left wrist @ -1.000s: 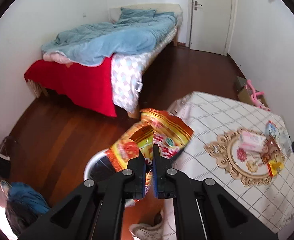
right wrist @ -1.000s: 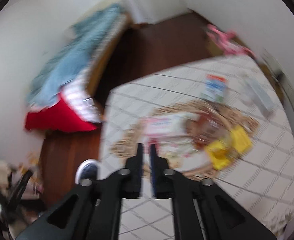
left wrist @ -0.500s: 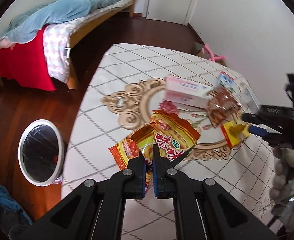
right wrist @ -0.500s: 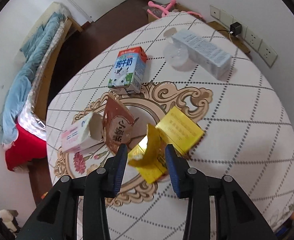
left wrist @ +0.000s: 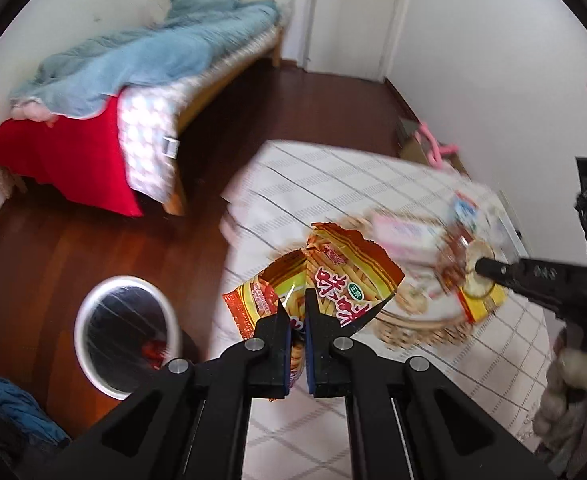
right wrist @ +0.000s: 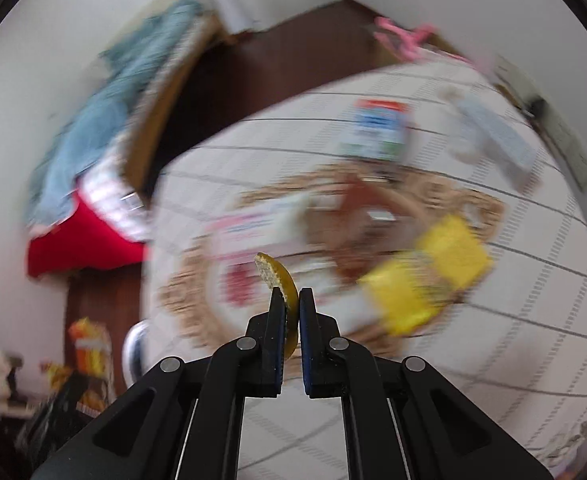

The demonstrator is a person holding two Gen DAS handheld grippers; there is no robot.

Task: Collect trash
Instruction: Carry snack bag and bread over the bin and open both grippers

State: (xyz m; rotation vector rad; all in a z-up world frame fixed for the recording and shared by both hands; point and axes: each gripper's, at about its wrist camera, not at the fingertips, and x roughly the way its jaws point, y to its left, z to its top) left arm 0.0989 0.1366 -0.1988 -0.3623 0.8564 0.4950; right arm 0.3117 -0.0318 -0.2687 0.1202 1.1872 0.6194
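My left gripper (left wrist: 298,308) is shut on a torn orange and yellow snack bag (left wrist: 333,280), held above the table's near edge. A round bin with a silver rim (left wrist: 127,334) stands on the floor to its lower left. My right gripper (right wrist: 292,304) is shut on a curved yellow peel (right wrist: 279,276) and holds it above the table; it also shows in the left wrist view (left wrist: 479,266). Yellow wrappers (right wrist: 433,276), a pink box (right wrist: 253,228), a brown packet (right wrist: 365,208) and a milk carton (right wrist: 377,130) lie on the checked tablecloth (right wrist: 493,360).
A bed with a blue duvet and red cover (left wrist: 93,92) stands at the left across the dark wood floor (left wrist: 45,264). A long pale box (right wrist: 493,136) lies at the table's far side. A door (left wrist: 353,12) is at the back. The right wrist view is motion-blurred.
My right gripper has shut on the yellow peel and lifted it off the table. My left gripper, still holding the snack bag, has swung left toward the bin.
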